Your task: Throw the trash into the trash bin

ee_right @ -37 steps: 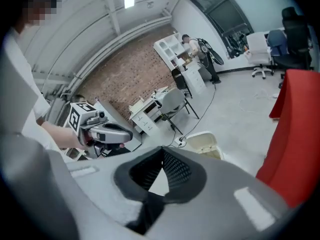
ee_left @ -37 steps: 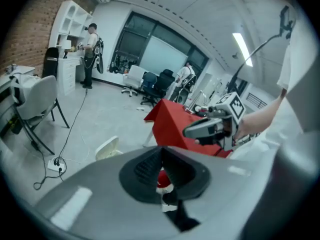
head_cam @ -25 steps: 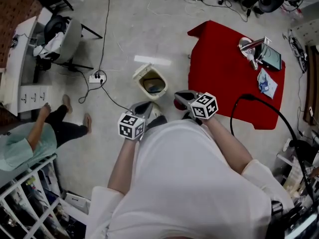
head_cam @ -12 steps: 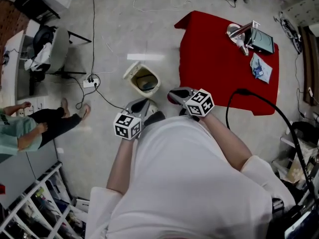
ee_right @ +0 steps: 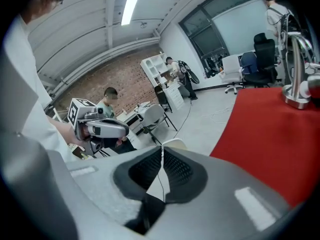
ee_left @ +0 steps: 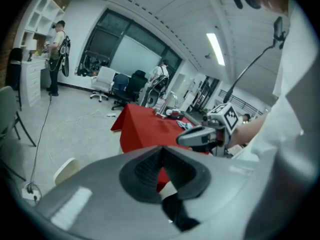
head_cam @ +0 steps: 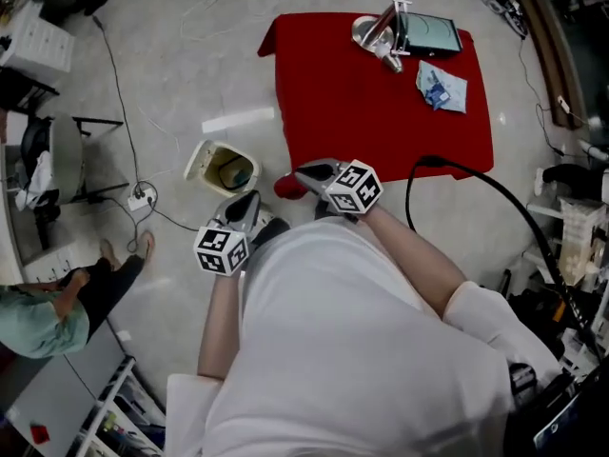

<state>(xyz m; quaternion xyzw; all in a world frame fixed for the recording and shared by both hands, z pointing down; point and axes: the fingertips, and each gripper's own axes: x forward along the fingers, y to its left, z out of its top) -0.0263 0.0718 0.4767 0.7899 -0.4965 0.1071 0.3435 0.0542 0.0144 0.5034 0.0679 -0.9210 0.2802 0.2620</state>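
The cream trash bin [head_cam: 224, 168] stands open on the floor just left of the red-clothed table [head_cam: 381, 103]. A crumpled blue-and-white wrapper [head_cam: 441, 87] lies on the table's far right, beside a metal stand [head_cam: 378, 32] and a tablet [head_cam: 428, 34]. My left gripper [head_cam: 249, 198] hangs shut and empty just below the bin. My right gripper [head_cam: 300, 171] is shut and empty at the table's near left corner. In the left gripper view the pads [ee_left: 150, 169] meet, with the right gripper [ee_left: 197, 136] beyond. In the right gripper view the pads [ee_right: 175, 169] touch, with the bin's rim [ee_right: 172, 144] just past them.
A power strip [head_cam: 141, 196] and cables lie on the floor left of the bin. A thick black cable [head_cam: 447, 168] arcs at the table's near right. A person [head_cam: 38, 317] sits at lower left, with a chair [head_cam: 43, 165] nearby. Shelving and clutter line the right edge.
The view has swung toward the red table, which now sits centred and nearer. Both grippers moved along with it, the right one reaching the table's corner. Both stay shut.
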